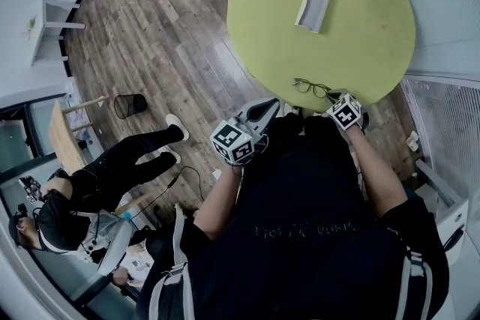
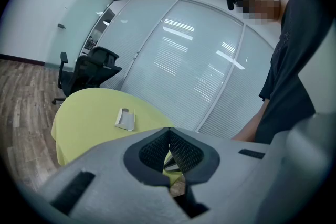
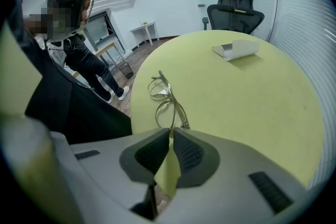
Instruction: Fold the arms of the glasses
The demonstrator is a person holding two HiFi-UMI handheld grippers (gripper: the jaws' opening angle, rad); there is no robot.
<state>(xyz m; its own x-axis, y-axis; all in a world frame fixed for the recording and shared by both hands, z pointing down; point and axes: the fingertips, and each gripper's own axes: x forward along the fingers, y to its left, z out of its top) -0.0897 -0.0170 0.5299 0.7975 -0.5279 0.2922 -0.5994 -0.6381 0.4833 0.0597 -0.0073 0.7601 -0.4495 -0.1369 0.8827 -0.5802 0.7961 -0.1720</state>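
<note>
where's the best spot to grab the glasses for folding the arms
Grip an arm near its free tip, coming from the table edge nearest the person. The glasses lie open, lenses facing away and both arms pointing back at that edge, so the tips are reached first and give leverage at the hinge. The right gripper seems closed on one tip.

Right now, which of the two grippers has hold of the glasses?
The right gripper: its jaws pinch one arm of the glasses at the table edge. The left gripper is shut on nothing.
</note>
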